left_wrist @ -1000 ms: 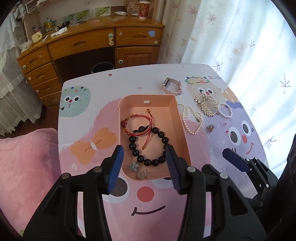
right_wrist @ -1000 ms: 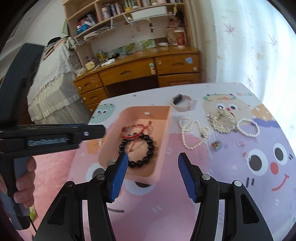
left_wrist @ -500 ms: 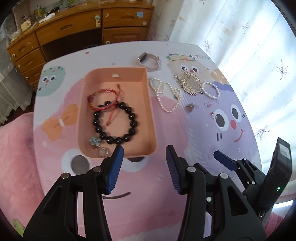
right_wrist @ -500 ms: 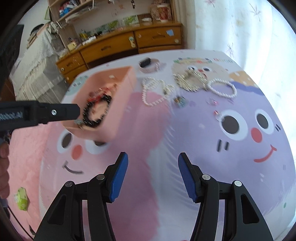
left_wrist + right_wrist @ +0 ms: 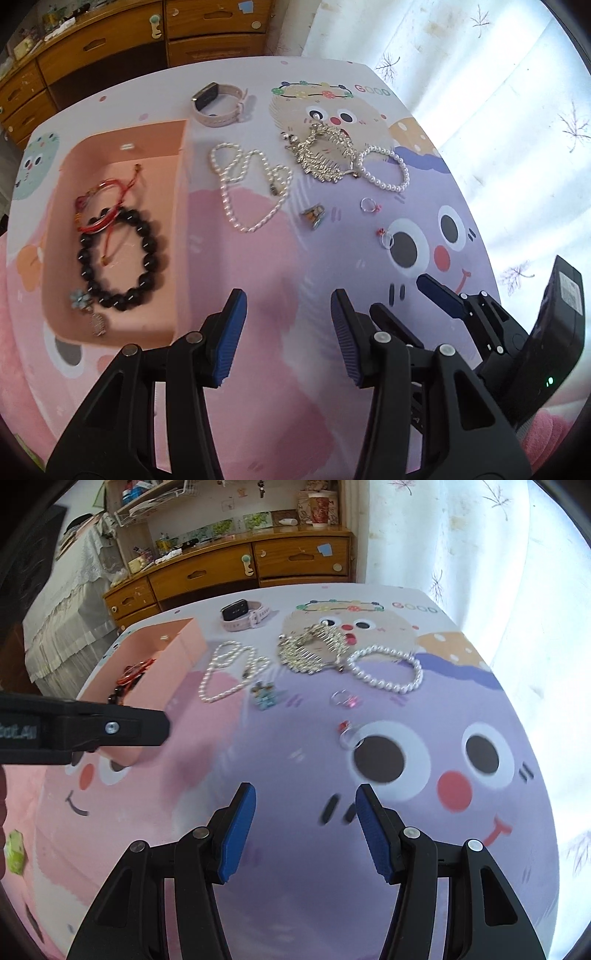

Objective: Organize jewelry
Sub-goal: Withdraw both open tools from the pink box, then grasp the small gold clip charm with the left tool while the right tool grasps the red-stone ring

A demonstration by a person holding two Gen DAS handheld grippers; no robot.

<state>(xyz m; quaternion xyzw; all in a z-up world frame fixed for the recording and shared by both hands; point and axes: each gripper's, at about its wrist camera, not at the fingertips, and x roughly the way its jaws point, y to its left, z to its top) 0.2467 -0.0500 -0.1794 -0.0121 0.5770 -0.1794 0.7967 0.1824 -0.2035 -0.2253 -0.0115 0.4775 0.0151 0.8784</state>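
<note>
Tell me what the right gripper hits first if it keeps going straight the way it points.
Likely just the bare tablecloth: the right gripper is open and empty, and the nearest ring sits farther ahead, slightly right. Depth is uncertain.

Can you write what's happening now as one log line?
left gripper: open, empty | right gripper: open, empty | pink box: two bracelets inside | pearl necklace: on table

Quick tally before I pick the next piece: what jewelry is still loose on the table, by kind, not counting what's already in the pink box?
Pearl necklace: 1
Pearl bracelet: 1
Silver hair comb: 1
Watch: 1
Rings: 2
Small clip-like piece, kind unclear: 1
Total loose: 7
</note>
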